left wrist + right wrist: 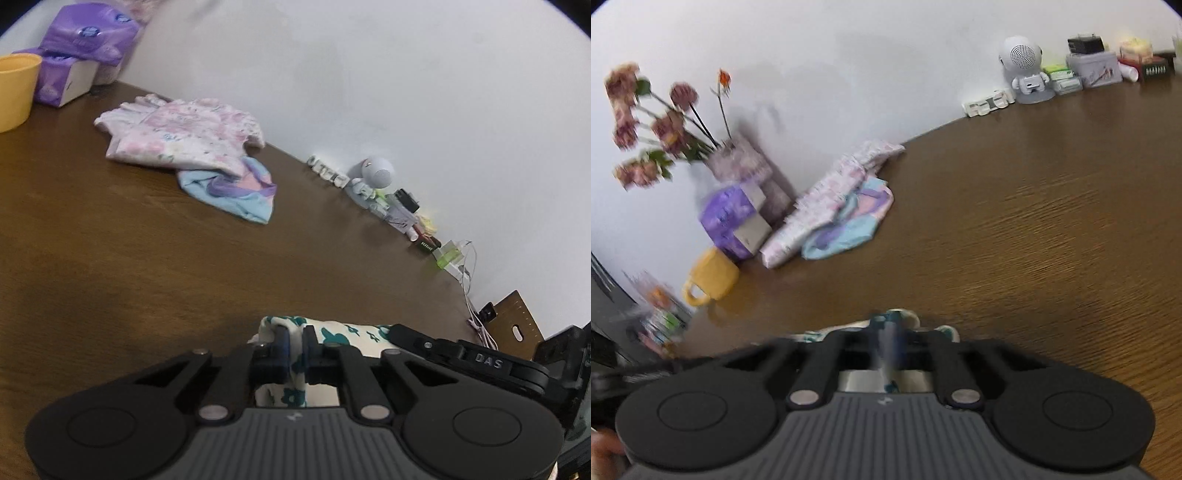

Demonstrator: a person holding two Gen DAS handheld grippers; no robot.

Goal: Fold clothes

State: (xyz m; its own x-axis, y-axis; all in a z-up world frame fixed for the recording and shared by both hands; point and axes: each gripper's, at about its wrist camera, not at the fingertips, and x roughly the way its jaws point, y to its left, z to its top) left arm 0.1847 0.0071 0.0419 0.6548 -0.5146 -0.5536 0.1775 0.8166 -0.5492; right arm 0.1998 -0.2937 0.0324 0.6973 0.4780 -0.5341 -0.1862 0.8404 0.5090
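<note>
A: Step in hand: white garment with teal flower print point(334, 334) pinched at two points. Left gripper point(294, 350), jaws clamped on a fold of the cloth; right gripper point(888, 332), jaws likewise closed on the same printed fabric, though blurred in that view.

B: Location of the garment: at the near edge of the brown wooden surface point(129, 258), directly under both grippers, partly hidden by them.

A: Next move, as judged: carrying the pinched edge across to meet the opposite edge, both grips kept level to avoid a skewed crease.

B: Open room: wide bare wood ahead. Folded pink floral garment point(181, 129) atop a blue-and-purple one point(236, 195), well apart, toward the wall.

A: Edges and obstacles: yellow mug point(711, 277) and purple tissue packs point(86, 40) at the far left; robot-shaped speaker point(1025, 70) and small boxes along the wall line; cables point(471, 291) at the right corner. No obstruction near the cloth.
</note>
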